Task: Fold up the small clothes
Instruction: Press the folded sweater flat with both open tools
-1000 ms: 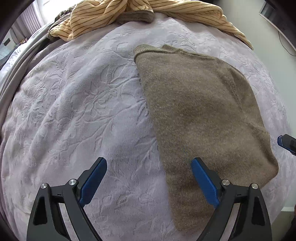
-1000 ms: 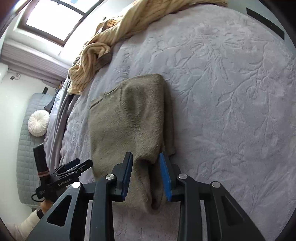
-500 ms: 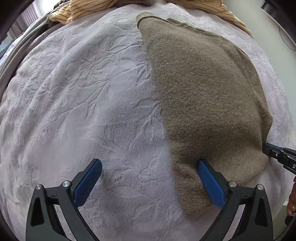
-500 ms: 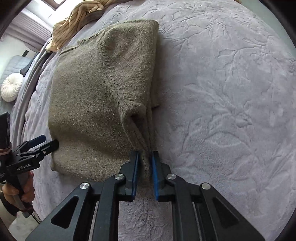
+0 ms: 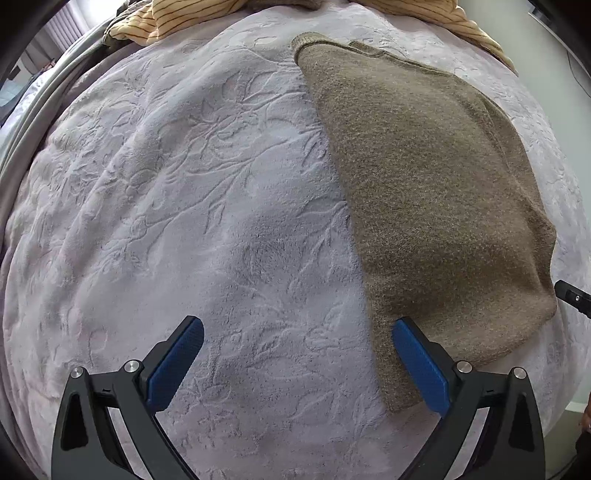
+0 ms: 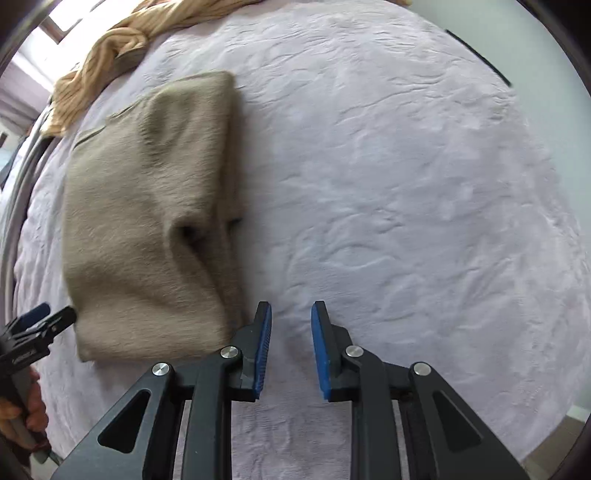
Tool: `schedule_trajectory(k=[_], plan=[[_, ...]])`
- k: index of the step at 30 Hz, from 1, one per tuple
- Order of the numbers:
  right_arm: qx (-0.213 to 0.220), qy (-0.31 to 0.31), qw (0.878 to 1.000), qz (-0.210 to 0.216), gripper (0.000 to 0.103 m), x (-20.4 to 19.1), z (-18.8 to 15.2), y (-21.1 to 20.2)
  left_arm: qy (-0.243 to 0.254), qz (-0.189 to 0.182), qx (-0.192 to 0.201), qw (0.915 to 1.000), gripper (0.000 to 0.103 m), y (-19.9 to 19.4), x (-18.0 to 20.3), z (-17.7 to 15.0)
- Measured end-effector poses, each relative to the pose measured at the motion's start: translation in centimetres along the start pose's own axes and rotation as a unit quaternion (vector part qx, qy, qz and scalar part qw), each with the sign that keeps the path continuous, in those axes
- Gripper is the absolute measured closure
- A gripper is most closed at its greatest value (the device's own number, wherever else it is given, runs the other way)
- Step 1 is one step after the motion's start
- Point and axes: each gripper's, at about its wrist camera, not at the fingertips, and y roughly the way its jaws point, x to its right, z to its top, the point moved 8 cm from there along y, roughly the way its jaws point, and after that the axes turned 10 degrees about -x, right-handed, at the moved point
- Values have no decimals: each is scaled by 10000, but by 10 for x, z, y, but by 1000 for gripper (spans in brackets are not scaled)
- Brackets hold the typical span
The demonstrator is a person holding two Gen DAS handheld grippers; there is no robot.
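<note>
A brown knitted sweater (image 5: 424,192) lies folded lengthwise on the lilac embossed bed cover (image 5: 192,206). My left gripper (image 5: 295,362) is wide open and empty; its right pad sits over the sweater's near left corner, its left pad over bare cover. In the right wrist view the sweater (image 6: 147,221) lies at the left, with a raised fold along its right edge. My right gripper (image 6: 290,347) is open and empty, just right of the sweater's near right corner, over the cover (image 6: 406,184). The left gripper's tips (image 6: 44,317) show at that view's left edge.
A yellow striped garment (image 5: 192,14) lies bunched along the far edge of the bed, also in the right wrist view (image 6: 110,44). A grey blanket edge (image 5: 33,110) runs down the left side. A white wall (image 5: 524,40) stands at the far right.
My right gripper was shut on the sweater's near right edge; it has opened, let go and shifted right. My left gripper has pulled back slightly and stays open.
</note>
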Motion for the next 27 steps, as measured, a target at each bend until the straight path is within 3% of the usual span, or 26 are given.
schedule_trajectory(k=[6, 11, 20, 27], plan=[[82, 81, 9997, 237, 77, 1, 2, -11, -90, 8, -14, 10000, 0, 1, -4, -6], [169, -48, 9992, 366, 57, -11, 6, -16, -119, 53, -14, 9999, 0, -1, -6, -6], [116, -135, 9983, 554, 49, -22, 12, -16, -242, 144, -16, 9996, 0, -9, -16, -3], [51, -171, 9979, 625, 46, -22, 14, -12, -404, 16, -22, 9992, 0, -11, -24, 4]])
